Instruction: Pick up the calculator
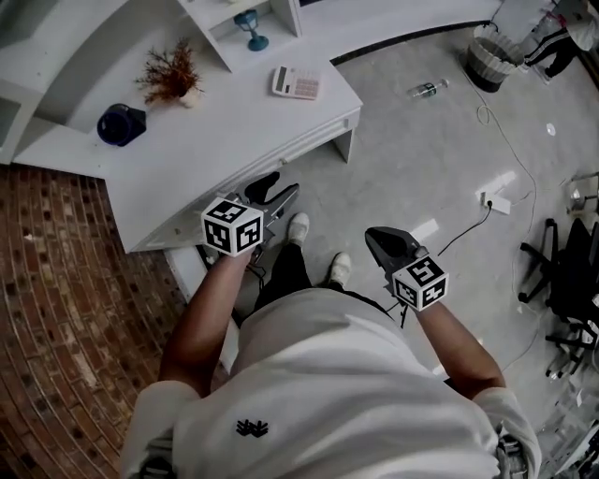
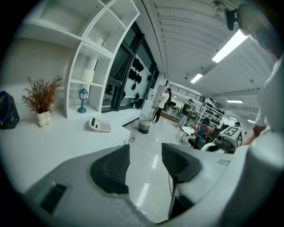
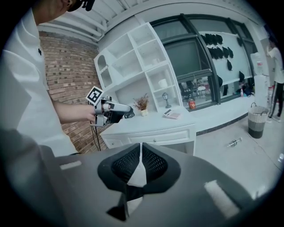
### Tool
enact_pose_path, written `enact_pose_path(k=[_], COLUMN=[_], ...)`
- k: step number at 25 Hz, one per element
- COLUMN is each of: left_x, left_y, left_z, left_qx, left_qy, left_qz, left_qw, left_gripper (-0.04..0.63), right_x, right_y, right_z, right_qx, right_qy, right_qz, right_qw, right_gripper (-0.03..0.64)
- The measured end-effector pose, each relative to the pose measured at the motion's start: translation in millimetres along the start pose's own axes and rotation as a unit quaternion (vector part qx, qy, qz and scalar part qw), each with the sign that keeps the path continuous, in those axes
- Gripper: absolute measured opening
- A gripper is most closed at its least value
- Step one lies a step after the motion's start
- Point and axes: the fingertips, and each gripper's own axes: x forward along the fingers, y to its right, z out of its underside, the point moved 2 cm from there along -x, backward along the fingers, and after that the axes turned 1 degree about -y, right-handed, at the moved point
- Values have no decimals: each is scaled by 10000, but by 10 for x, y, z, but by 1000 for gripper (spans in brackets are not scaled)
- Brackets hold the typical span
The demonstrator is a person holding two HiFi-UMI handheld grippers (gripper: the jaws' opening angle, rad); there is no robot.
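The right gripper [image 1: 376,238] [image 3: 140,148] hangs nearest, over the floor right of the desk [image 1: 225,140], its jaws pressed together with nothing between them. Slightly farther and to the left, the left gripper [image 1: 278,192] [image 2: 144,153] is over the desk's near edge, jaws spread and empty. The calculator [image 1: 296,82] [image 2: 100,125] [image 3: 171,115] lies flat on the desk's far right part, well apart from both grippers. Left of it stand a plant [image 1: 171,77] and a cap [image 1: 121,124]. Beyond, a shelf [image 1: 281,14] holds a lamp [image 1: 251,30]. A bottle [image 1: 427,89] lies on the floor at far right.
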Motion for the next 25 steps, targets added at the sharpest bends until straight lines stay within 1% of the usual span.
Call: enact_pose_path(k=[3,6,10,15,19,22,25], left_x=[209,413,739,1172,1497,1737,1950], left_y=[-265,-602,-1145,-1833,-2357,-2687,-2931], left_z=[-169,-316,-536,-768,-867,-926,-958], left_qx=[25,-84,-276,-431,-618,-769,-897], left_qy=[11,67,138,31,-101,-194,-273], left_qz=[-52,-120,-312,-440,-503,-531,-479], left_qw=[10000,9999,9990,9981,9968,9954,9944], left_gripper=[238,242,242,242,242,242,242], right_x=[66,149,238,468,716,878,1004], right_y=[163,289,557,925,1123,1232,1321], right_z=[-39,-100,-289,-610,-815,-920,-992], right_qx=[68,120,143,297,440,520,654], right_qy=[-7,-45,-96,-81,-102,-148,-182], right_qz=[142,271,537,960,1178,1298,1460], right_qw=[9999,9996,9984,9949,9920,9901,9870], right_gripper=[28,28,28,28,26,25,25])
